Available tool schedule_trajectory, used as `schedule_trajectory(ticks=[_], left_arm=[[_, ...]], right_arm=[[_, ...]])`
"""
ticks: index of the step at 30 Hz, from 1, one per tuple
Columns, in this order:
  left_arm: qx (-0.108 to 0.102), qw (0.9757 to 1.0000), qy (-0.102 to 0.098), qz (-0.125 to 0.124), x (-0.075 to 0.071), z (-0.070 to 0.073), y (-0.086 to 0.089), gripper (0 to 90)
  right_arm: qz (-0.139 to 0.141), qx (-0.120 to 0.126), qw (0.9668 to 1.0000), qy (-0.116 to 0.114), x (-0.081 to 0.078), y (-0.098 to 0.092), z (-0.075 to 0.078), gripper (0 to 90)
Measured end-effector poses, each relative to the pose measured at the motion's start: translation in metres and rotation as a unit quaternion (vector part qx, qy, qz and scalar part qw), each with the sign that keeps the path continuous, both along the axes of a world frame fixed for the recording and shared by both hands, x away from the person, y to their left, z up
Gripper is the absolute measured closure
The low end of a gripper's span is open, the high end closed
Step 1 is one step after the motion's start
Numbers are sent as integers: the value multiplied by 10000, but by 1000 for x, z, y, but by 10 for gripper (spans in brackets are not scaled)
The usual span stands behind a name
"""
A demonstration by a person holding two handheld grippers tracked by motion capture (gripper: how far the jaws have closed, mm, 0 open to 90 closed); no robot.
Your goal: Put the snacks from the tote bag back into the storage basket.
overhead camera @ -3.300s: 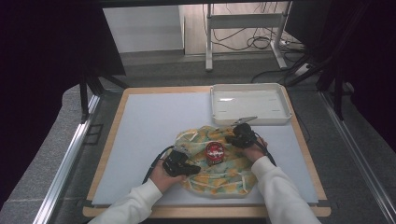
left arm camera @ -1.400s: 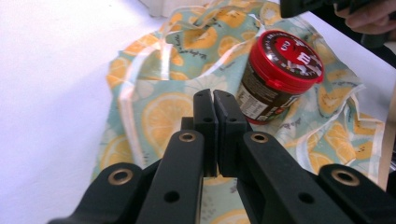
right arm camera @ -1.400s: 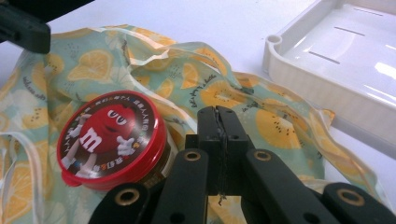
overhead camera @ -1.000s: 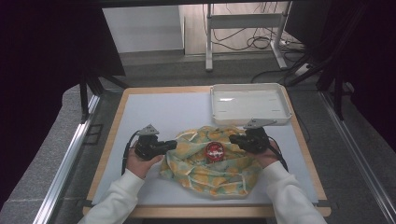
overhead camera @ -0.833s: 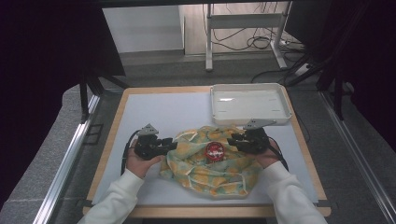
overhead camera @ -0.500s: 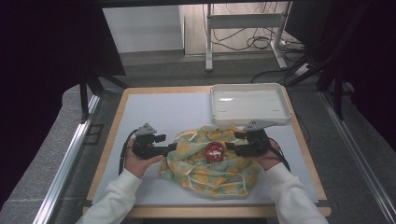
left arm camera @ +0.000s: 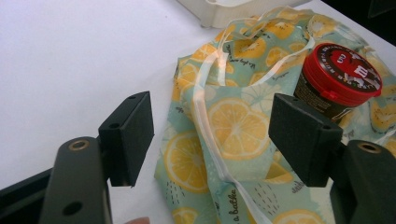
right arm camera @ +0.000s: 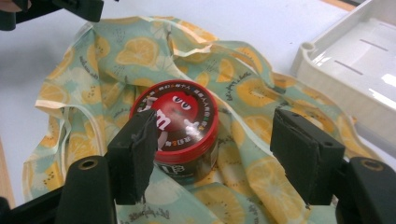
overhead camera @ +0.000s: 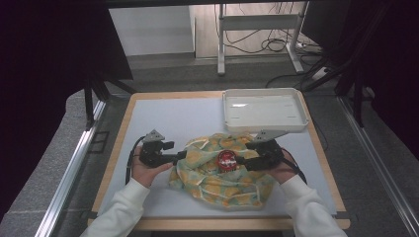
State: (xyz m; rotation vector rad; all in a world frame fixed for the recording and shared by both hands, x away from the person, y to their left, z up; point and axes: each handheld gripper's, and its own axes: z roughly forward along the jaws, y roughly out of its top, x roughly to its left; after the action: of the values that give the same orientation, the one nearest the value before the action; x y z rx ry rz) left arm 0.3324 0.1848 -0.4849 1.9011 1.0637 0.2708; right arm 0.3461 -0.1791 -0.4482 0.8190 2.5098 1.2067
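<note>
Jaws of both grippers have just been opening, nothing between them: left gripper (overhead camera: 179,156) at the cloth (overhead camera: 217,173) edge, right gripper (overhead camera: 243,162) beside the jar (overhead camera: 227,160) standing mid-cloth. Wrapping well likely means regripping hems, lifting clear of the jar.

The red lid (right arm camera: 180,114) has a big white "m" at its left edge. The lemon-print cloth (left arm camera: 224,135) says "a bathe" near the bottom; the lid's rim text is too small to read.

Pale green cloth (overhead camera: 220,175) printed with yellow lemon slices and white trim; dark tub (right arm camera: 180,133) with red lid; white tray (overhead camera: 264,109); white desk (overhead camera: 183,121), wooden-edged.
</note>
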Motion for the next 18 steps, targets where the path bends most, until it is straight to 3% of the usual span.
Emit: schedule_trajectory(ticks=[18], left_arm=[[23, 10000, 77, -24, 1, -3, 0, 312]], right_arm=[[178, -370, 9990, 191, -3, 23, -13, 280]])
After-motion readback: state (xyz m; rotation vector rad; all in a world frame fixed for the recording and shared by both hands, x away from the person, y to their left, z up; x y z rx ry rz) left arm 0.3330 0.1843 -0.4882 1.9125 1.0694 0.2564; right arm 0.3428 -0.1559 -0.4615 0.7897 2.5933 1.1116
